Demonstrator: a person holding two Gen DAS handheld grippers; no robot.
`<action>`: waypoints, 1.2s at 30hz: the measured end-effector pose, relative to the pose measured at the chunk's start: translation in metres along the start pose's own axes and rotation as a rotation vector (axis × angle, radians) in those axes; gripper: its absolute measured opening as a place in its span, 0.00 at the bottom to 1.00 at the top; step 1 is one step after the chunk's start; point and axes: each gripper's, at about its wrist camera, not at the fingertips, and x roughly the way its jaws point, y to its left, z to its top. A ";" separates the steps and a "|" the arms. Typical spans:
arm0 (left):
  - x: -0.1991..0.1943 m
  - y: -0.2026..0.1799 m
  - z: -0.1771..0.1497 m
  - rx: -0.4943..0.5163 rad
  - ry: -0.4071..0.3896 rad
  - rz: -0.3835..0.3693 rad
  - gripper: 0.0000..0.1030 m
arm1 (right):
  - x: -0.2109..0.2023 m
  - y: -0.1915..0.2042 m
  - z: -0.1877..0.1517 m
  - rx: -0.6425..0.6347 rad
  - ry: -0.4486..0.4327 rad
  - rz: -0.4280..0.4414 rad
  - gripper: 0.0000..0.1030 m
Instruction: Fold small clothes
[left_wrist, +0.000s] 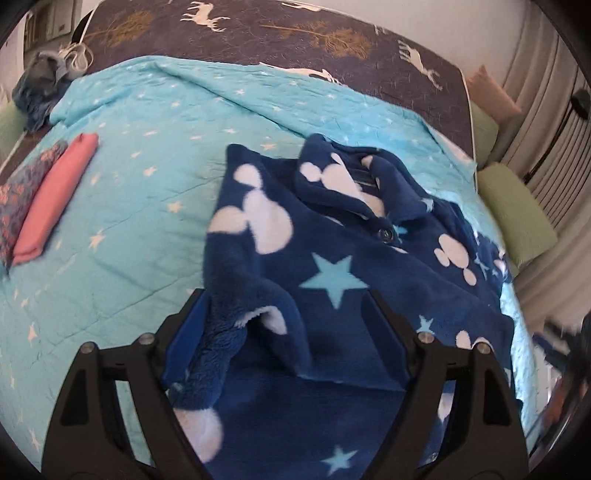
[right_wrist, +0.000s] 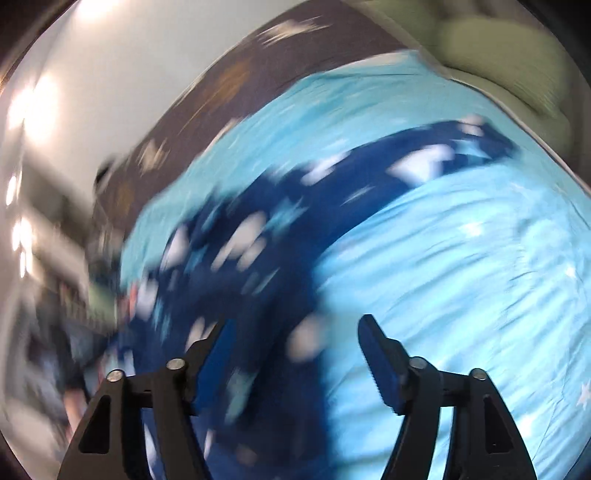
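A navy fleece top (left_wrist: 332, 266) with white mouse-head shapes, light blue stars and a buttoned collar lies spread on a light blue star blanket (left_wrist: 147, 166). My left gripper (left_wrist: 284, 299) hangs over its near part with jaws wide. A rumpled fold of the fleece lies between the fingers, against the left pad (left_wrist: 188, 325), and is not pinched. In the heavily blurred right wrist view, my right gripper (right_wrist: 295, 325) stands open over the edge of the same fleece top (right_wrist: 258, 240). Its left finger is over the fleece and its right finger over the blanket (right_wrist: 461, 258).
A folded pink garment (left_wrist: 55, 199) and a folded floral one (left_wrist: 18, 206) lie at the blanket's left edge. A grey-blue heap of clothes (left_wrist: 37, 88) sits at the far left. A dark deer-print bedspread (left_wrist: 258, 37) lies beyond. Green cushions (left_wrist: 517, 221) line the right side.
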 end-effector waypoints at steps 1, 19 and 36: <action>0.001 -0.003 0.001 0.007 -0.001 0.017 0.81 | 0.000 -0.025 0.014 0.096 -0.029 -0.020 0.70; -0.026 0.042 0.019 -0.088 -0.149 0.080 0.81 | 0.079 -0.208 0.120 0.619 -0.140 -0.061 0.71; 0.069 0.062 -0.010 -0.050 0.027 0.138 0.99 | 0.106 -0.246 0.150 0.765 -0.280 -0.007 0.68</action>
